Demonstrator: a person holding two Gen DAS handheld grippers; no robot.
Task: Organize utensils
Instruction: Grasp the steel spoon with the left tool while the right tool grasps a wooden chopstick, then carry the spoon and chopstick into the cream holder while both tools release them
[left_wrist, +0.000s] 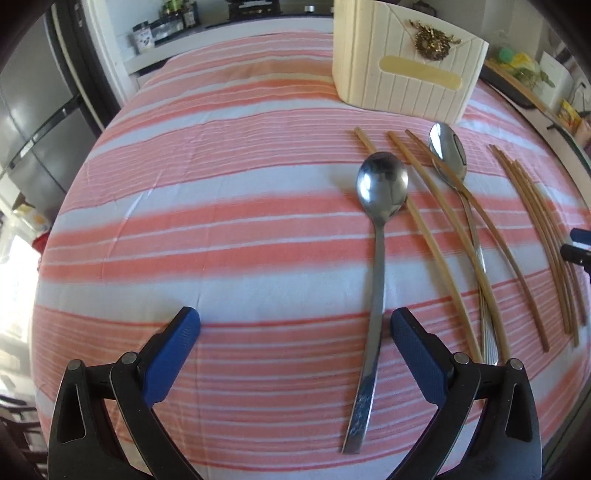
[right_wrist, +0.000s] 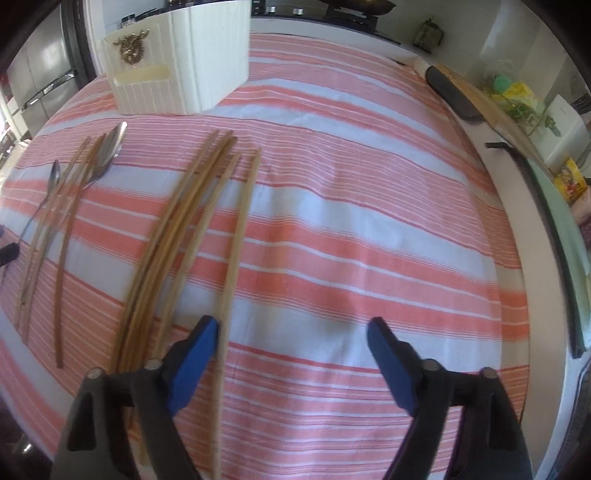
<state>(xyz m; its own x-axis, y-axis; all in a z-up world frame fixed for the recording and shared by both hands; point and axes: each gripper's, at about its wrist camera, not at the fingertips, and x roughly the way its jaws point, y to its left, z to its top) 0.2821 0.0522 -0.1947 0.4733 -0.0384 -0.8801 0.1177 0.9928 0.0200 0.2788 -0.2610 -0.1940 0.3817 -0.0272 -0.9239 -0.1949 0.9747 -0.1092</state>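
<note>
Cloth (left_wrist: 221, 229): a pink-and-white striped cover lay over the whole worktop, a plain ground on which every utensil lay in view.
Holder (left_wrist: 402, 62): a cream ribbed box stood upright at 1 o'clock in the left view and at 11 o'clock in the right view, beyond the utensil tips; judged the place where the sorted utensils were meant to go.
Chopstick bundle (right_wrist: 184, 236): several brown sticks lay side by side, running from 6 toward 12 o'clock in the right view; grouping like with like suggested sorting was under way.
Loose chopsticks (left_wrist: 436, 236): three sticks lay crossed with the spoons at 2 o'clock in the left view, not yet joined to the bundle.
Near spoon (left_wrist: 380, 221): bowl up, handle pointing toward 6 o'clock, it lay just inside the right-hand finger of the left gripper.
Far spoon (left_wrist: 448, 155): it lay at 1 o'clock near the holder, with a stick across its handle.
Left gripper (left_wrist: 295, 332): jaws stood wide apart and empty, poised above the cloth; probably lined up for the near spoon's handle.
Right gripper (right_wrist: 291, 339): jaws were partly spread and gripped nothing; the outermost stick passed just inside its left finger, likely the next pick.
</note>
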